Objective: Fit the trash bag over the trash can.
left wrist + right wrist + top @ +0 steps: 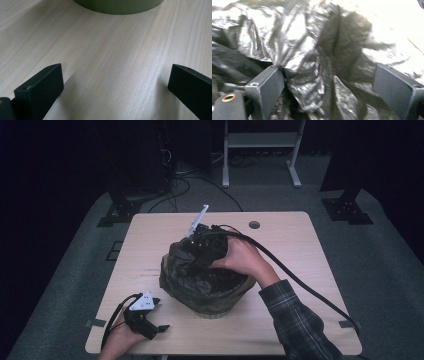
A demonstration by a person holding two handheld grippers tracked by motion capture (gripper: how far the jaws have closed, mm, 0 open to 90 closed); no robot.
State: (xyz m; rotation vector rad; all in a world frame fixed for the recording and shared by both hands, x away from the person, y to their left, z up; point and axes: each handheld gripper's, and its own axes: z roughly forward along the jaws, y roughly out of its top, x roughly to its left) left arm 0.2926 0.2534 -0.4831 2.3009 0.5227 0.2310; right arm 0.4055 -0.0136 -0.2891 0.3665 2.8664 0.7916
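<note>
A round olive-green bin [215, 306] stands in the middle of the table, lined with a crumpled black plastic bag [187, 270]. My right gripper [200, 245] is at the bin's far rim, pressed into the bag, its jaws open with folds of the shiny bag [312, 57] between them. My left gripper [152, 315] rests open on the table near the front left corner, nothing between its jaws. In the left gripper view the bin's green base [117, 6] sits ahead on the bare wood.
The light wooden table [300, 245] has a round cable hole [254, 225] near its far edge. A thick black cable [300, 282] trails from the right gripper across the table's right side. White desk legs [260, 150] stand behind on the grey floor.
</note>
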